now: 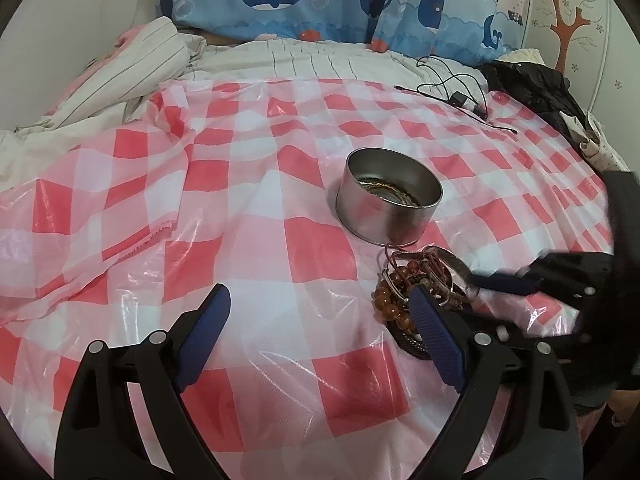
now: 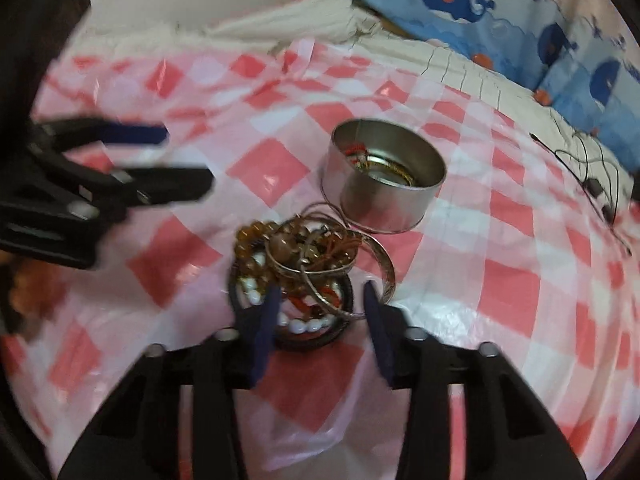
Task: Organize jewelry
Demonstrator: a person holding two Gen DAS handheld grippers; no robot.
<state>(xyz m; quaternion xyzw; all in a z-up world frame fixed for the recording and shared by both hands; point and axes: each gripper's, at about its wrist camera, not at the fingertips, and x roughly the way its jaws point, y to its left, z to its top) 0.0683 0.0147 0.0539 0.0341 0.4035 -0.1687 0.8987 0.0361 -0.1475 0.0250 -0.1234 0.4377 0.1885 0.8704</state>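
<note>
A heap of jewelry (image 2: 296,256) lies on a black round lid (image 2: 236,292): amber beads (image 1: 390,304), white beads (image 2: 304,326), thin rings and a wide silver bangle (image 2: 386,272). Just behind it stands a round metal tin (image 1: 384,208) with a few pieces inside. My right gripper (image 2: 320,292) hovers over the heap's near side. Its fingers are a little apart with thin rings between them, and the pads do not visibly press on anything. My left gripper (image 1: 318,300) is wide open and empty, with its right finger (image 1: 432,328) in front of the heap.
A red-and-white checked plastic cloth (image 1: 240,200) covers the bed. A black cable (image 1: 452,92) and dark clothing (image 1: 532,88) lie at the far right. Striped bedding (image 1: 140,68) is bunched at the far left. A whale-print fabric (image 1: 320,0) hangs behind.
</note>
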